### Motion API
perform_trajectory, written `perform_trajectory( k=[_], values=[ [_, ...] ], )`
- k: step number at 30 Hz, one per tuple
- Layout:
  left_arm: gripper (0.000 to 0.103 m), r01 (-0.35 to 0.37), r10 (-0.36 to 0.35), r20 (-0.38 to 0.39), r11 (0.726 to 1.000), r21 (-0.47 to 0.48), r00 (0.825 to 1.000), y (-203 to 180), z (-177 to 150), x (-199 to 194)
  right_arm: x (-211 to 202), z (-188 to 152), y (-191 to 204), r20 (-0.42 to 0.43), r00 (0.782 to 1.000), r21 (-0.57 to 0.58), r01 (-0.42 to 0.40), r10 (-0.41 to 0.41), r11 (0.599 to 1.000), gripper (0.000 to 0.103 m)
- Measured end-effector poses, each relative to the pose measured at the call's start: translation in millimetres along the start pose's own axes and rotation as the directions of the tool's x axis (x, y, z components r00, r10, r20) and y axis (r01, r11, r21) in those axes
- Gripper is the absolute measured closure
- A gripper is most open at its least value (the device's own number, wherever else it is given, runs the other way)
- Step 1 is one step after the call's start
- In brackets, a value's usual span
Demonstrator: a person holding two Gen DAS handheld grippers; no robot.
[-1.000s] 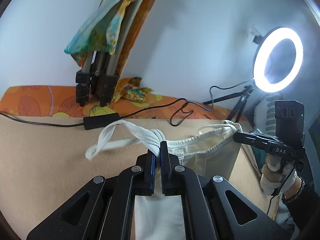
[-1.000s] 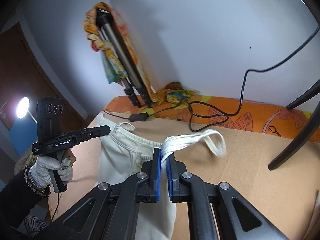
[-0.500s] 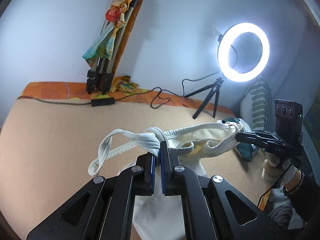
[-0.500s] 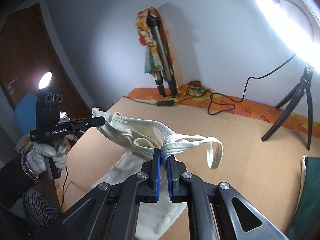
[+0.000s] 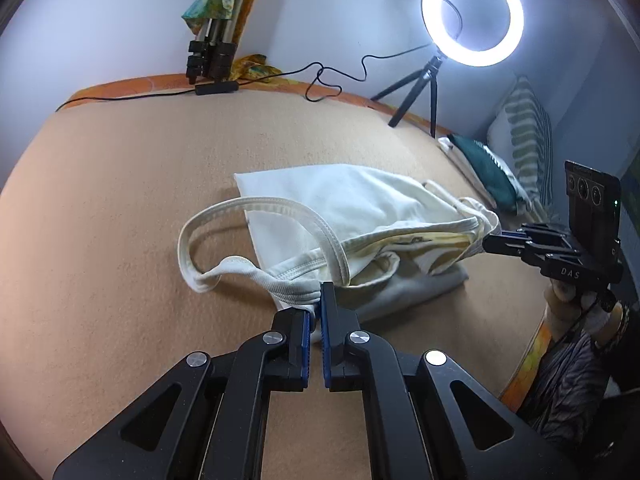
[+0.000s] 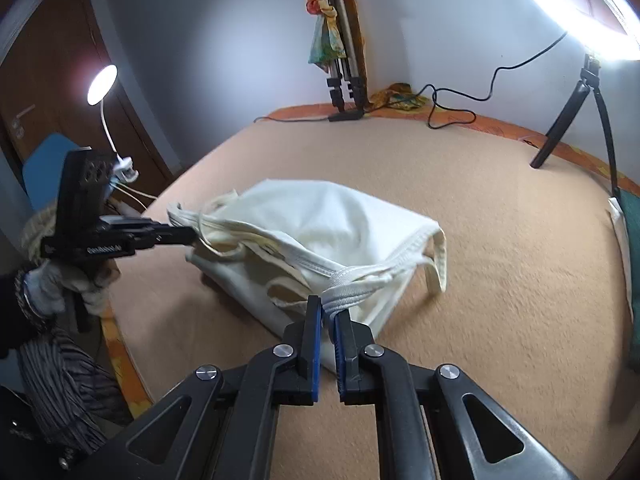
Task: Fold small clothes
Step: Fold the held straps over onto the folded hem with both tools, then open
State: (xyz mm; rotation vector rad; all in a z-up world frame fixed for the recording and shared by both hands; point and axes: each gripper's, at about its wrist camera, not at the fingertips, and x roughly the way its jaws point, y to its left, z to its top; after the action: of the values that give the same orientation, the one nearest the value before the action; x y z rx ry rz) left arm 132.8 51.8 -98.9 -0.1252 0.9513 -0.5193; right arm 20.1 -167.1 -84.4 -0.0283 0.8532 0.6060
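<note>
A small white tank top (image 5: 344, 204) lies partly folded on the tan bed cover (image 5: 120, 200); it also shows in the right wrist view (image 6: 328, 220). My left gripper (image 5: 316, 304) is shut on the bunched shoulder strap at the garment's near left end. My right gripper (image 6: 326, 312) is shut on the other bunched strap. Each gripper shows in the other's view, the right one (image 5: 496, 242) and the left one (image 6: 188, 236), both clamping the top's edge low over the bed. A strap loop (image 5: 208, 240) hangs free beside my left gripper.
A lit ring light on a small tripod (image 5: 472, 20) stands at the back right. A folded tripod draped with a coloured cloth (image 5: 212, 40) leans on the wall, with a black cable (image 5: 328, 80) on the bed. Pillows (image 5: 520, 152) lie right. A desk lamp (image 6: 102, 84) stands left.
Both grippers have come down and forward with the top. It hung stretched in the air before; now its body lies doubled over on the bed cover.
</note>
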Motion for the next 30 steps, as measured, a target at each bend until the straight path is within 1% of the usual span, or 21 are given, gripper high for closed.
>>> perform_trajectory(
  k=[2,4,6,8,9,10,12,14,15,18,20,22,24,25,26,28,30],
  values=[
    [0.099,0.000,0.000,-0.008,1.000,0.007,1.000,-1.7,-4.9,-5.0,-3.7,-7.3,1.0,-0.016,1.000,-0.011,-0.002,0.002,1.000,0.096],
    [0.099,-0.008,0.009,-0.033,1.000,0.022,0.999,-2.6,-11.6,-12.8,-9.0,-12.3,2.7,-0.040,0.999,-0.038,0.008,-0.010,0.999,0.093],
    [0.098,-0.014,0.016,-0.061,0.999,0.040,0.998,-2.9,-19.6,-23.1,-17.8,-16.0,2.6,-0.047,0.999,-0.048,0.008,-0.010,0.999,0.089],
    [0.094,-0.021,0.026,-0.090,0.998,0.056,0.996,-3.6,-26.2,-31.3,-28.2,-18.1,2.4,-0.047,0.999,-0.042,-0.003,0.001,0.999,0.079],
    [0.094,-0.030,0.037,-0.097,0.997,0.074,0.995,-4.6,-29.0,-38.0,-35.8,-17.6,3.4,-0.035,0.999,-0.046,-0.010,0.009,0.999,0.076],
    [0.094,-0.036,0.044,-0.093,0.996,0.082,0.995,-5.7,-29.6,-42.9,-41.9,-18.4,5.4,-0.017,1.000,-0.051,-0.013,0.012,0.999,0.076],
    [0.094,-0.037,0.043,-0.059,0.996,0.087,0.997,-8.3,-25.3,-55.8,-51.1,-12.2,9.2,0.030,0.999,-0.056,-0.024,0.026,0.998,0.076],
    [0.094,-0.052,0.052,0.003,0.994,0.100,0.999,-13.5,-11.8,-65.0,-49.5,-1.6,11.9,0.059,0.998,-0.055,-0.022,0.026,0.998,0.076],
    [0.094,-0.045,0.043,0.025,0.994,0.102,0.999,-16.2,-4.2,-65.4,-43.6,5.5,12.1,0.065,0.998,-0.054,-0.019,0.023,0.998,0.076],
    [0.094,-0.037,0.030,0.060,0.991,0.126,0.998,-27.8,20.8,-49.9,-19.9,21.7,13.5,0.061,0.998,-0.040,-0.009,0.012,0.999,0.077],
    [0.094,-0.031,0.023,0.054,0.990,0.140,0.998,-35.0,33.1,-32.3,-4.8,31.0,13.1,0.053,0.999,-0.033,-0.006,0.008,0.999,0.078],
    [0.094,-0.017,0.013,0.027,0.988,0.152,1.000,-41.7,41.9,-9.4,12.6,36.9,13.4,0.024,1.000,-0.029,0.003,-0.002,1.000,0.078],
    [0.094,-0.011,0.014,-0.017,0.986,0.167,1.000,-46.3,44.3,13.8,25.2,35.7,13.6,-0.021,1.000,-0.022,0.000,0.000,1.000,0.078],
    [0.094,0.000,0.011,-0.062,0.984,0.178,0.998,-48.1,41.5,26.2,29.1,32.6,15.0,-0.045,0.999,-0.031,-0.002,0.001,1.000,0.078],
    [0.094,0.006,0.011,-0.090,0.983,0.186,0.996,-50.0,38.0,33.5,30.8,28.7,17.5,-0.065,0.998,-0.047,-0.007,0.004,0.999,0.078],
    [0.094,0.030,0.005,-0.162,0.977,0.213,0.987,-53.2,21.1,43.0,32.8,14.6,25.4,-0.114,0.993,-0.096,-0.011,0.000,0.995,0.078],
    [0.094,0.029,0.021,-0.198,0.969,0.247,0.980,-55.1,4.2,42.2,32.7,-0.8,31.7,-0.164,0.986,-0.143,-0.015,-0.009,0.990,0.078]
  ],
)
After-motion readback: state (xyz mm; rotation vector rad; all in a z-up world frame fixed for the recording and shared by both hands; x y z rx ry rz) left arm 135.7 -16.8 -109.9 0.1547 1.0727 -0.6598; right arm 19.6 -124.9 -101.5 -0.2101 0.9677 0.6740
